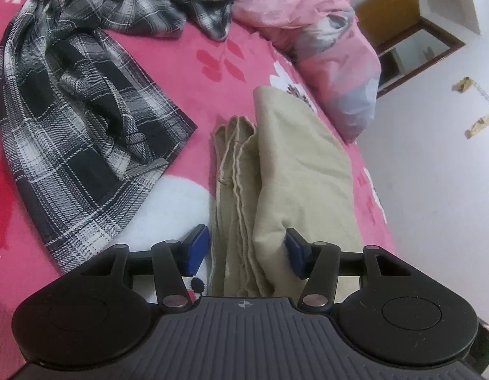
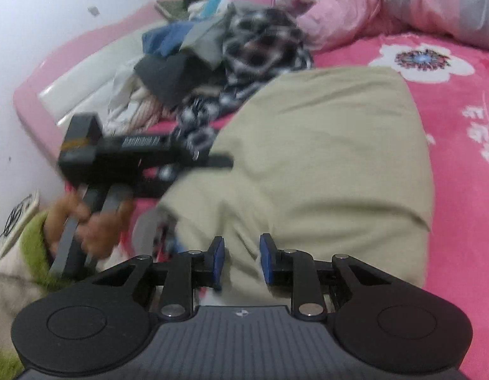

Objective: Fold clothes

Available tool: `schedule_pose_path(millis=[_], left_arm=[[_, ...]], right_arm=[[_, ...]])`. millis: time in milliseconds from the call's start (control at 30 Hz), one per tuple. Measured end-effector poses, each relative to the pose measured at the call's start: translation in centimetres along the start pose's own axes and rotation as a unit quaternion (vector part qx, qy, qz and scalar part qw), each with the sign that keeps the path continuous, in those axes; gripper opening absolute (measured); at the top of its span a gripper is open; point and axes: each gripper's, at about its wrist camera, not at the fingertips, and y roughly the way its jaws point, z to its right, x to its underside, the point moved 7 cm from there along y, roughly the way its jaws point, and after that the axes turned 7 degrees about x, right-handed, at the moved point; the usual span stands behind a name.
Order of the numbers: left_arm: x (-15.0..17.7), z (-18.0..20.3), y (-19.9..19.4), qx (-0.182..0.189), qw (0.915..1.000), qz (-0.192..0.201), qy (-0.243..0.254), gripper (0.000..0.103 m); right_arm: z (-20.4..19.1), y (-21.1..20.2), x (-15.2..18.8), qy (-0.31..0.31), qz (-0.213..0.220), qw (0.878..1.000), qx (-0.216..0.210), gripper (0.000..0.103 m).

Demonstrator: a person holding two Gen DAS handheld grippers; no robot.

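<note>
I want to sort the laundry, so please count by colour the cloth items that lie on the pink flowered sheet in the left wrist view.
beige folded cloth garment: 1
black-and-white plaid cloth garment: 1, as far as I can tell
pink crumpled quilt: 1
Total: 3

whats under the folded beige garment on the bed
The beige garment lies on the pink floral bedsheet, partly over a white flower print. Anything else beneath it is covered.
</note>
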Motion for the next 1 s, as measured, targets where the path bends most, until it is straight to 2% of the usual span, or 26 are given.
schedule_pose_path(millis=[67, 133, 200, 300, 367, 433, 500, 600, 700, 733, 867, 1000], left_arm=[[0.0, 0.1, -0.1, 0.005, 1.0000, -0.001, 0.005, 0.053], [0.1, 0.7, -1.0, 0.005, 0.9998, 0.004, 0.019, 0.053], [0.5, 1.6, -2.3, 0.016, 0.9991, 0.010, 0.037, 0.054], [1.6, 3.0, -4.4, 0.051, 0.9966, 0.016, 0.064, 0.056], [2.8, 3.4, -4.6, 0.046, 0.9951, 0.005, 0.087, 0.056], [4.1, 3.2, -4.3, 0.022, 0.9936, -0.009, 0.110, 0.056], [5.2, 1.9, -3.5, -0.003, 0.9941, -0.027, 0.105, 0.059], [5.1, 1.1, -4.3, 0.009, 0.9965, -0.020, 0.080, 0.058], [4.7, 1.2, -5.3, -0.008, 0.9959, -0.013, 0.089, 0.058], [4.6, 1.5, -5.7, -0.015, 0.9953, -0.009, 0.096, 0.057], [3.1, 3.4, -7.8, -0.031, 0.9908, 0.033, 0.128, 0.056], [1.5, 6.8, -7.0, 0.008, 0.9858, 0.058, 0.158, 0.054]], right_arm=[[0.8, -1.2, 0.1, 0.032, -0.012, 0.999, 0.000, 0.025], [0.9, -2.4, -1.0, 0.043, 0.000, 0.999, 0.002, 0.027], [0.2, -3.8, -2.3, 0.030, 0.035, 0.999, 0.002, 0.027], [-1.3, -4.5, -4.2, 0.009, 0.081, 0.997, -0.003, 0.027], [-1.9, -3.7, -4.6, 0.001, 0.093, 0.996, -0.006, 0.027], [-1.9, -1.6, -3.8, -0.003, 0.071, 0.997, -0.005, 0.027], [-1.0, 1.5, -1.3, 0.005, 0.009, 1.000, 0.005, 0.025], [-0.5, 0.9, -0.1, 0.029, 0.015, 0.999, -0.010, 0.025], [-0.5, -0.7, -0.7, 0.028, 0.021, 0.999, -0.007, 0.026], [-0.5, -1.3, -1.0, 0.025, 0.027, 0.999, -0.004, 0.027], [-0.1, -4.7, -3.0, 0.010, 0.105, 0.994, 0.018, 0.027], [1.2, -5.8, -3.6, -0.012, 0.172, 0.981, 0.086, 0.027]])
